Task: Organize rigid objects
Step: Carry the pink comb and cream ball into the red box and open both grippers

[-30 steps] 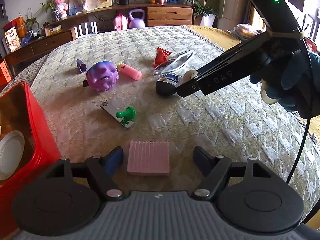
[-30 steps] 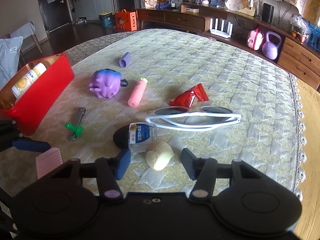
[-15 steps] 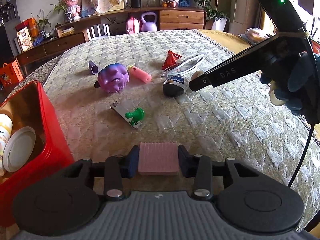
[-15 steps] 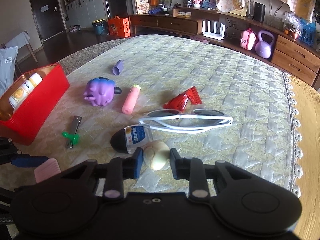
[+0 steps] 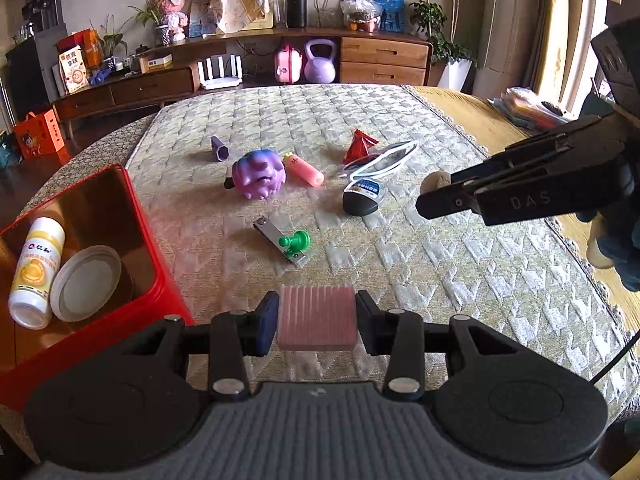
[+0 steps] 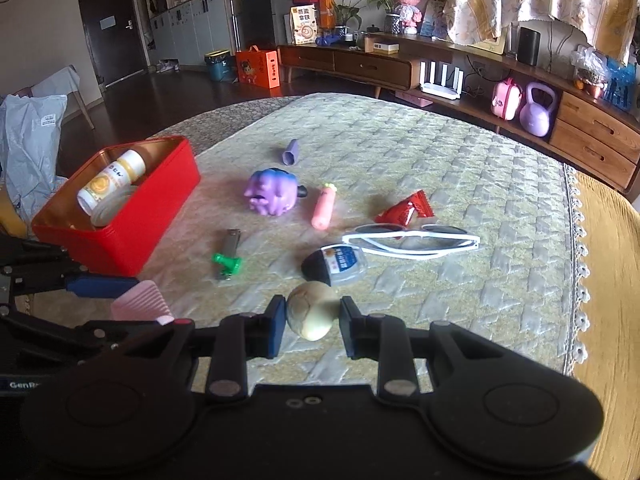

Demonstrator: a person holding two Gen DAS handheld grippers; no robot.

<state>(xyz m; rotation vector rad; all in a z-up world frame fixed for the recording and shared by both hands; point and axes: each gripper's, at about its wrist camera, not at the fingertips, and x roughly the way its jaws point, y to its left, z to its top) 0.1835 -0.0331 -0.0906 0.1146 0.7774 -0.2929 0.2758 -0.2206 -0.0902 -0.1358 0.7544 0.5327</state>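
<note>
While the left gripper point(image 5: 316, 322) sits low at six o'clock in its own view, its jaws are clamped on the pink ribbed block point(image 5: 317, 317), pads pressed to both sides, and the block looks lifted clear of the quilted cover point(image 5: 440, 272). Over on the right gripper point(image 6: 313, 324), the jaws are pinched on the cream egg-shaped piece point(image 6: 310, 315), held just above the cover. From the left view that same gripper reaches in from three o'clock, a gloved hand point(image 5: 618, 248) behind it, partly cut off by the frame edge.

Out at nine o'clock stands the red tin point(image 5: 132, 216), open, with a white bottle point(image 5: 34, 268) lying inside beside a round white lid point(image 5: 86, 278); the rest of its floor is hidden by the wall.

Up the cover, toward twelve: a green pin on a metal clip point(image 5: 286, 240), a dark oval case point(image 5: 362, 198) with a label too small to read, a purple toy point(image 5: 260, 178), a pink tube point(image 5: 304, 170), white-framed glasses point(image 6: 412, 238), a red wrapper point(image 6: 406, 212) and a small lilac cap point(image 5: 219, 149).
</note>
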